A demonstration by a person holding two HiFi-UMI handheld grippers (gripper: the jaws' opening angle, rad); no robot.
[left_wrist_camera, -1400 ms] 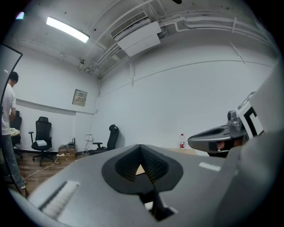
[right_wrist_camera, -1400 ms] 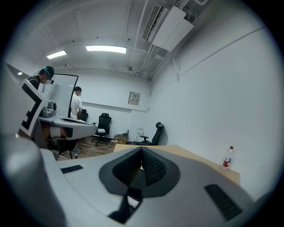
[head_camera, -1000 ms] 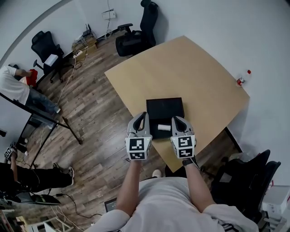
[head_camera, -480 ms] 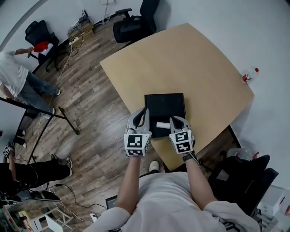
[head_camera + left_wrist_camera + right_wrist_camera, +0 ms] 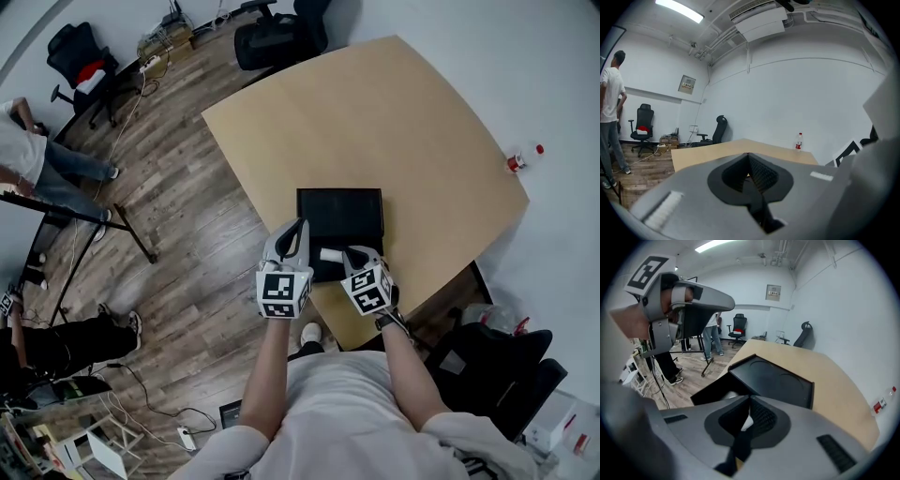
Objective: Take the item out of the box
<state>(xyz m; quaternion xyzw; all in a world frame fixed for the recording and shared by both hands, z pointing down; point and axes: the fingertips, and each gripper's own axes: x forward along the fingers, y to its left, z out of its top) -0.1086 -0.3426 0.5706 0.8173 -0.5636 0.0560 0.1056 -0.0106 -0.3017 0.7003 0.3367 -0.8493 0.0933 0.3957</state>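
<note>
Left gripper [image 5: 298,226] and right gripper [image 5: 357,251]: jaws pressed together, pinching nothing, at near end of open black box [image 5: 339,214]. White tube [image 5: 331,255] lies inside.

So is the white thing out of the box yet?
Not yet. Done: the black box lies open. In hand: nothing; the left gripper and right gripper hover shut near it. Left: grab the white item, still inside, and lift it out.

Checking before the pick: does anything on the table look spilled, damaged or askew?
Nothing stands out. The black box lies open on the table with the white item inside, and the bottle stands upright near the edge.
</note>
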